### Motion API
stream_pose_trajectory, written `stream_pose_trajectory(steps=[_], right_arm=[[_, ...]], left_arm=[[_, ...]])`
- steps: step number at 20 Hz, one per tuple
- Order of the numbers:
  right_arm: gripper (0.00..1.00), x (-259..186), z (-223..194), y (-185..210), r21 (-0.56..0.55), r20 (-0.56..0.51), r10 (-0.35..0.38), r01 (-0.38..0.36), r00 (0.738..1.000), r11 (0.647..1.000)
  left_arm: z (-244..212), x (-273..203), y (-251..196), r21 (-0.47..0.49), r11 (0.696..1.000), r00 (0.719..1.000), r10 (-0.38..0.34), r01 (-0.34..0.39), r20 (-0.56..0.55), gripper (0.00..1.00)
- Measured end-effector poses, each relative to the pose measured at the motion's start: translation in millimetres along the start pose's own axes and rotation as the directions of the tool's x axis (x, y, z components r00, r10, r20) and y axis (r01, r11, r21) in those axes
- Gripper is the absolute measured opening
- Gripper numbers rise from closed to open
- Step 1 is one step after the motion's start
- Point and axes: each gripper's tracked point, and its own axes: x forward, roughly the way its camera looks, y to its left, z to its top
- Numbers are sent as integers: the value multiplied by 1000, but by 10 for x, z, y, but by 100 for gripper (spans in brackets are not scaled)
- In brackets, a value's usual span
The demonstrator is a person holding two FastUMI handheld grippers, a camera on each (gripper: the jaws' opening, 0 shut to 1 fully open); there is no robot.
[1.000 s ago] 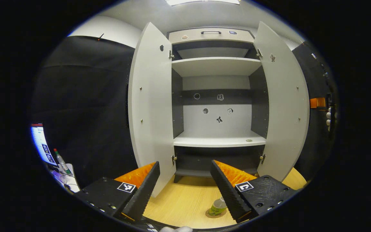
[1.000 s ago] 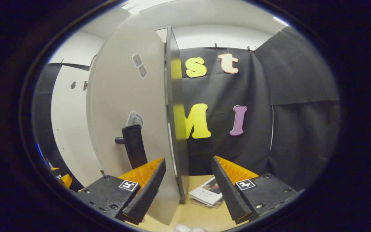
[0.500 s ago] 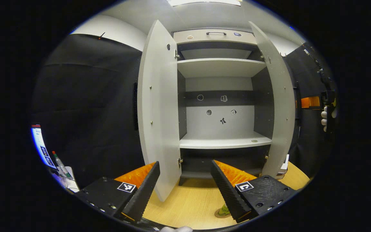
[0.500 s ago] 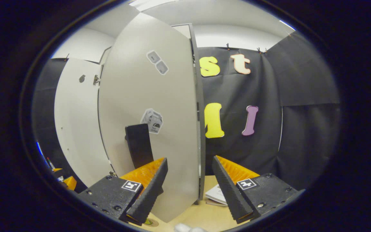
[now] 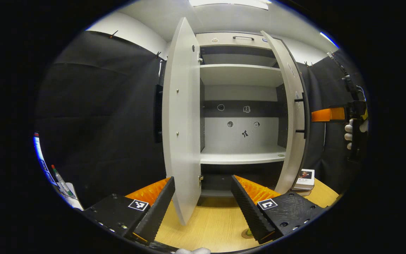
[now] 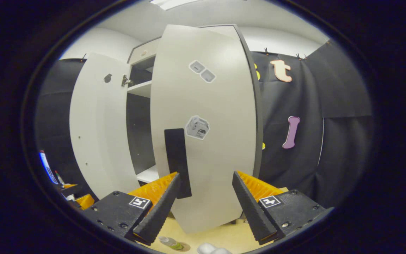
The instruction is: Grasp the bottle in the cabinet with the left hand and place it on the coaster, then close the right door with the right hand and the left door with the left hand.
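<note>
The grey cabinet (image 5: 241,76) has bare shelves. Its left door (image 5: 182,116) stands wide open; its right door (image 5: 291,116) is swung most of the way in. My left gripper (image 5: 203,204) is open and holds nothing, low in front of the cabinet. The round coaster (image 5: 246,234) peeks out beside its right finger. In the right gripper view the small bottle (image 6: 169,242) with green liquid sits on the coaster (image 6: 186,246). My right gripper (image 6: 204,204) is open, close to the right door's outer face (image 6: 217,148), beside the black handle (image 6: 177,162); contact is unclear.
The cabinet stands on a wooden table (image 5: 210,225). A small book (image 5: 303,175) lies right of the cabinet's foot. A gloved hand (image 5: 349,130) holds the right gripper (image 5: 330,114) at the far right. A screen (image 5: 39,155) and a pen (image 5: 60,176) sit at the far left.
The right door has swung steadily inward, from wide open to mostly shut, with the right gripper following its outer face. The left gripper has drifted left, still open.
</note>
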Motion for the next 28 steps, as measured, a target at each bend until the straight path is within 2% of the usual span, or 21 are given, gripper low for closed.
stream_pose_trajectory(steps=[7,10,15,22,25,28], right_arm=[[98,-220,-384,364,-23,-66,25,-27,997,999],[95,-289,-574,501,-15,-110,29,-31,993,999],[98,-434,-720,662,-24,-139,15,-18,990,1000],[98,-597,-858,768,-31,-161,-17,12,987,999],[98,-630,-900,752,-17,-170,-33,31,985,999],[98,-627,-920,744,-7,-178,-38,38,983,999]], left_arm=[[134,71,636,3,999,999,50,-50,12,96],[328,201,1020,32,995,995,91,-92,48,96],[718,448,1563,63,987,983,137,-145,121,96],[1114,946,1754,15,992,980,118,-122,161,96],[1171,1049,1678,28,995,982,85,-91,166,96],[1186,1060,1672,57,993,980,93,-104,177,93]])
